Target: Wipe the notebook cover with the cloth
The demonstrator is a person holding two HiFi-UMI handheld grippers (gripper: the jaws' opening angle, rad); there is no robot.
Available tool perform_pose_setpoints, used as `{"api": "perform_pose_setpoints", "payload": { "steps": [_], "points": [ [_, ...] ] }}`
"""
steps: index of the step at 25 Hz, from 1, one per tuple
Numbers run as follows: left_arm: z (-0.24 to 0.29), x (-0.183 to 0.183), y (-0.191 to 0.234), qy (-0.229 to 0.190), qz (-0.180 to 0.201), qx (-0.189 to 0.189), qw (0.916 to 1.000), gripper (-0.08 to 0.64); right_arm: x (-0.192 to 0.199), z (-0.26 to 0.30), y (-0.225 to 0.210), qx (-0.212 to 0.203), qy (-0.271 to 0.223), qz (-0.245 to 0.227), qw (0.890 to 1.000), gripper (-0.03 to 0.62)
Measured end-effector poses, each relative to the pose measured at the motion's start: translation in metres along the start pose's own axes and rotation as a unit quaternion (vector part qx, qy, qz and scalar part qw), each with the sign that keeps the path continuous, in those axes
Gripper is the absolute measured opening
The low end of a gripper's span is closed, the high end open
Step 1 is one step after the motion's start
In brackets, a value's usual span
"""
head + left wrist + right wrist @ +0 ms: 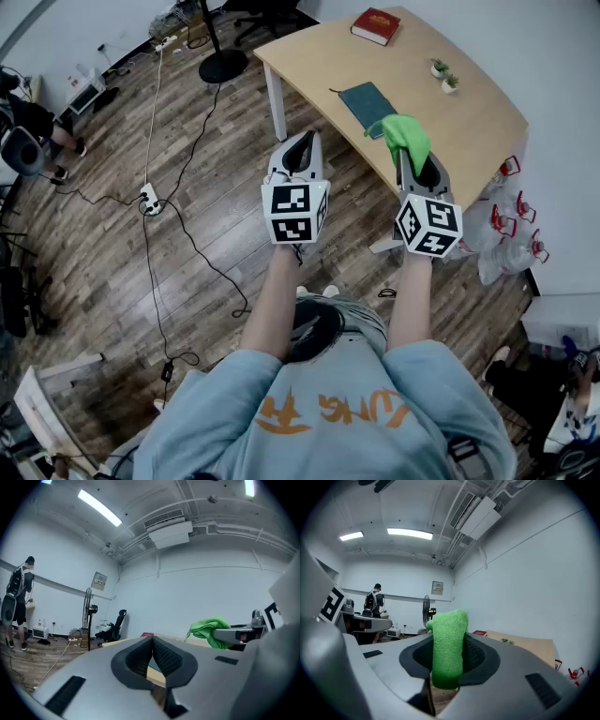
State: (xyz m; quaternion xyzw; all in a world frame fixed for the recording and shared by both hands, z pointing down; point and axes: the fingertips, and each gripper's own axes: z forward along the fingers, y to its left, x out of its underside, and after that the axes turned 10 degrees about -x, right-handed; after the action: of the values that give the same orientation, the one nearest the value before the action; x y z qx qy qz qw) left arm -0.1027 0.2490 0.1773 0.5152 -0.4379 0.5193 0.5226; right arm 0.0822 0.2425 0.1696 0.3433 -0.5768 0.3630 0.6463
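A dark teal notebook (367, 98) lies flat on the light wooden table (469, 112), near its front edge. My right gripper (410, 150) is shut on a green cloth (406, 136), which bunches above its tips just short of the notebook; in the right gripper view the cloth (448, 646) stands pinched between the jaws. My left gripper (300, 148) hangs over the floor to the left of the table, jaws closed with nothing between them. In the left gripper view the cloth (210, 630) shows at the right.
A red book (376, 25) lies at the table's far end, and two small potted plants (444, 75) stand near its right side. Cables and a power strip (150, 199) run over the wooden floor. A person (18, 604) stands far off at the left.
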Motion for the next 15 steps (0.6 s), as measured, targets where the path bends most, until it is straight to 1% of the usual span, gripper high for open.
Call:
{"api": "perform_pose_setpoints", "payload": {
  "steps": [4, 7, 9, 15],
  "points": [
    [0.002, -0.009, 0.018, -0.009, -0.006, -0.004, 0.9999, 0.019, -0.009, 0.009, 0.015, -0.005, 0.0, -0.019, 1.0, 0.101],
    [0.0, -0.013, 0.021, -0.012, 0.014, -0.001, 0.9998, 0.019, -0.02, 0.008, 0.016, 0.021, -0.019, -0.028, 0.999, 0.101],
    [0.0, -0.014, 0.02, -0.013, 0.025, 0.003, 0.9996, 0.02, -0.022, 0.011, 0.015, 0.032, -0.018, -0.035, 0.999, 0.103],
    [0.004, -0.005, 0.038, -0.003, 0.006, -0.001, 1.0, 0.02, -0.017, 0.017, 0.019, 0.039, -0.004, -0.041, 0.998, 0.104]
  ]
}}
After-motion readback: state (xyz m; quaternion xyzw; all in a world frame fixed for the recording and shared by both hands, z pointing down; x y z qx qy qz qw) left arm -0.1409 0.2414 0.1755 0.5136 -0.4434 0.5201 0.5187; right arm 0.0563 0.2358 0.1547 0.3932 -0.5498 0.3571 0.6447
